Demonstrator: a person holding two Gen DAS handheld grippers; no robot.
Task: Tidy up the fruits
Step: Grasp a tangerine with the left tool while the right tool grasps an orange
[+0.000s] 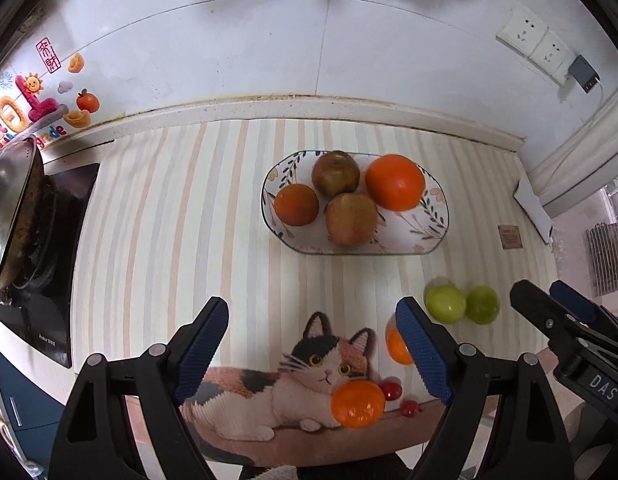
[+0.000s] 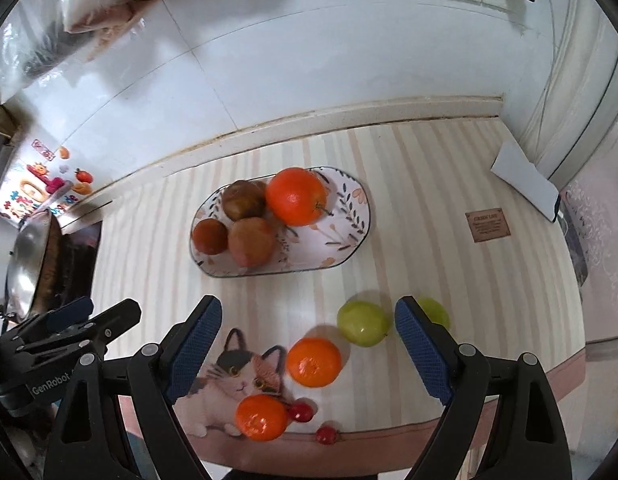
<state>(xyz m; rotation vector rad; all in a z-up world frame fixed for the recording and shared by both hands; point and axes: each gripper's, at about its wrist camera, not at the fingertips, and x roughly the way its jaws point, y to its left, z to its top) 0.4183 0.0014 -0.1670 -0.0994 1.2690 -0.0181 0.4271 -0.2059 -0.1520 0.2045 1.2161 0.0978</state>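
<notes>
Left wrist view: left gripper (image 1: 311, 350), nearest the lens, jaws spread wide and holding nothing, poised above the cat-print mat (image 1: 269, 404). Item: small mandarin (image 1: 358, 403), on the cat's paw, just ahead of the fingers. Item: second mandarin (image 1: 396, 346), half hidden behind the right-hand finger. Items: two cherry tomatoes (image 1: 391, 390), beside the first mandarin. Items: two green fruits (image 1: 445, 303), side by side, further right. Item: patterned oval plate (image 1: 429, 236), farther back, carrying two oranges and two reddish apples, with bare room at its right end. Right wrist view: right gripper (image 2: 309, 350), likewise wide apart and empty, the second mandarin (image 2: 314, 362) lying between its fingers, one green fruit (image 2: 363, 323) just beyond. Handling judgement: fruit is round and will roll; centre one piece between the pads, close at its widest girth, lift straight, and set down in the plate's bare end, clear of the pile.
</notes>
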